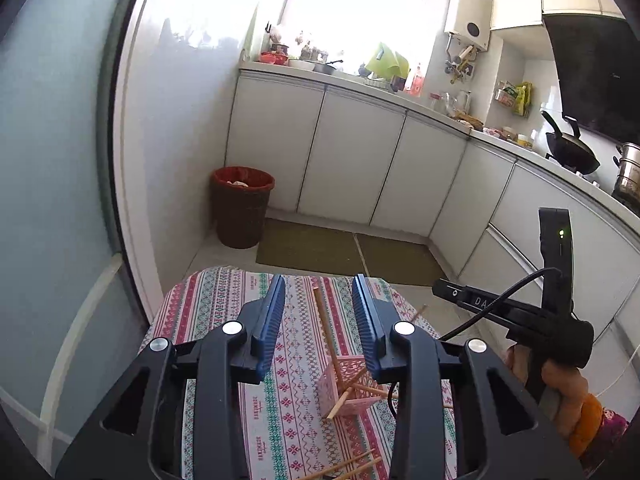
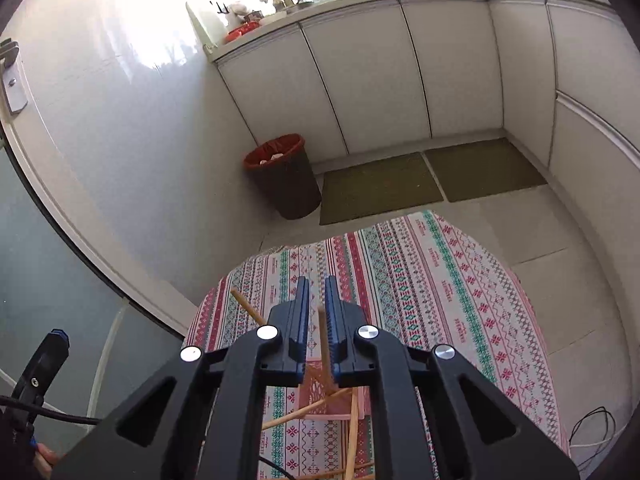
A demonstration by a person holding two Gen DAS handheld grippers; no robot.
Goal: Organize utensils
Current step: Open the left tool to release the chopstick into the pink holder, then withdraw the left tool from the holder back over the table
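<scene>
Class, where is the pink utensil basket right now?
In the left wrist view, the pink basket stands on the patterned tablecloth, just below the open left hand-held gripper, with chopsticks leaning in it.

Both wrist views look down, close over the patterned tablecloth (image 1: 224,320), toward shared white cabinets (image 2: 360,80).

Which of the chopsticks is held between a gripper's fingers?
The upright chopstick between the nearly closed fingers of the right gripper, above the pink basket. The other chopsticks lean in the basket or lie on the tablecloth, ungripped.
</scene>
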